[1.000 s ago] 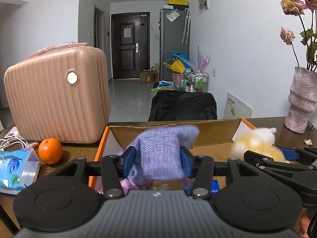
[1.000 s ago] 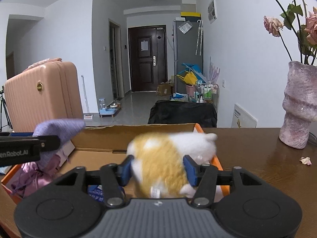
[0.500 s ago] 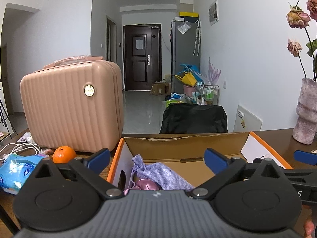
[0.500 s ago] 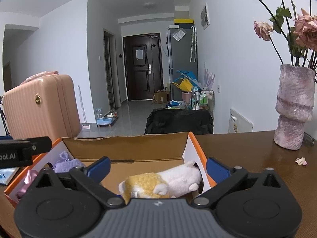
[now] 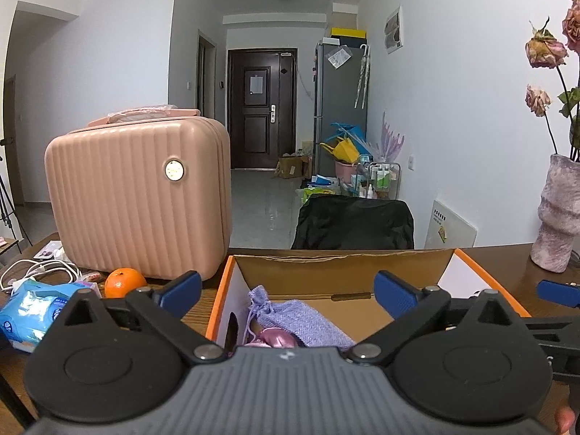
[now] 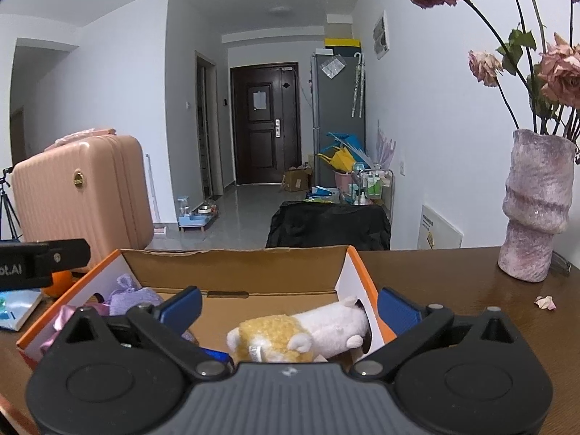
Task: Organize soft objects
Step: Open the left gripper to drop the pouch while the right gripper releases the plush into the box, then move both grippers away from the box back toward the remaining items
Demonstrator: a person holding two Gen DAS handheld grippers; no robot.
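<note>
Left tool [image 5: 286,291] is hanging spread wide with nothing between its blue pads, poised over the left end of the cardboard box [image 5: 340,264]. Right tool [image 6: 288,306] is gaping just as wide at the box's right end, gripping nothing. Below the left one, the lilac drawstring pouch [image 5: 308,322] is lying on the box floor beside a shiny pink pouch [image 5: 273,339]. Below the right one, the yellow-and-white plush toy [image 6: 304,333] is lying on its side against the right wall. By the look of it, the placing step is wrapping up, both soft things sitting inside. Next move is calling for another soft item; nothing obvious is showing near the tabletop's left edge, only an orange [image 5: 124,282] and a wipes pack [image 5: 32,308] in front of the pink case [image 5: 137,195].
</note>
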